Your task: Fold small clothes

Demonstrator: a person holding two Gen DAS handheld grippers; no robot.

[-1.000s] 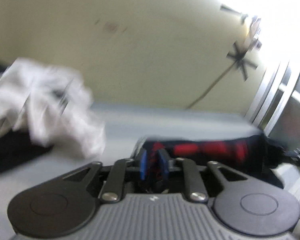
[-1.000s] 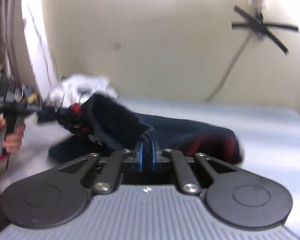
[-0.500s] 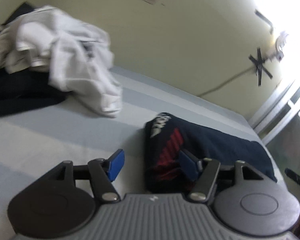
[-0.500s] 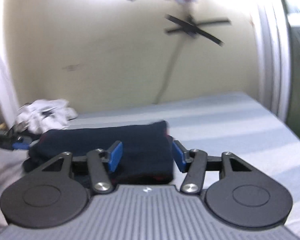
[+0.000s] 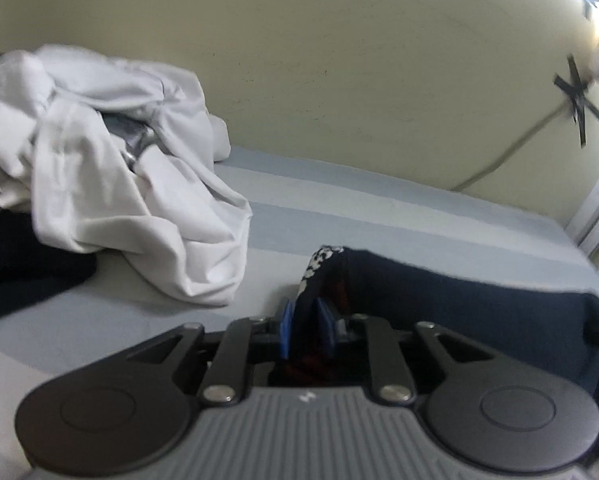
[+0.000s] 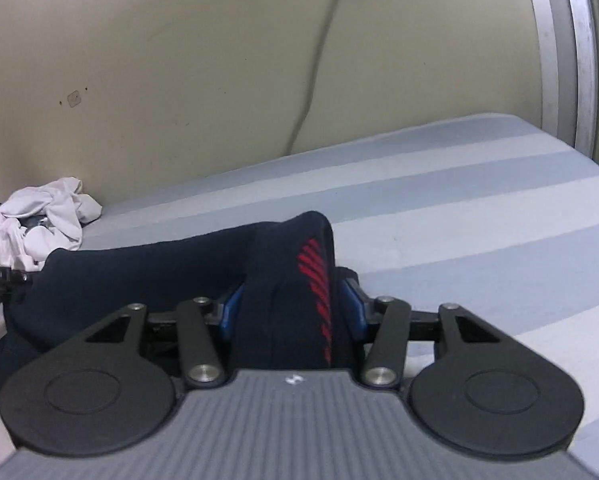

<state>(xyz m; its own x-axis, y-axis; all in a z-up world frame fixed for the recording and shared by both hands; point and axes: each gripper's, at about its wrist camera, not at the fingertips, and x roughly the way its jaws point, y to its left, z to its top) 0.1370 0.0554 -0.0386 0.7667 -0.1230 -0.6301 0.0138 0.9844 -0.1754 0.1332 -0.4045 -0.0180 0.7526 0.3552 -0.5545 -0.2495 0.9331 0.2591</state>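
Left gripper: blue pads narrow and closing, a fold of the dark navy garment pinched between them. Patterned black-and-white edge of that fold stands up just above the pads, toward 12 o'clock in the left wrist view. Rest of the garment lies flat, running off toward 3 o'clock across the striped sheet.

Right gripper: pads about half apart and closing, a thick bunched end of the same navy garment filling the gap between them. Both blue pads sit against the cloth. Red stripe print shows on the side nearest the 3 o'clock pad. From here the garment stretches toward 9 o'clock, where a bit of the other tool's dark body shows at the frame edge.

White clothes pile: crumpled heap at 10 o'clock in the left view, near the wall, apart from the navy piece. Dark cloth lies under its near edge at 9 o'clock.

Cream wall behind the bed at 12 o'clock; a cable runs down it, held by black tape.
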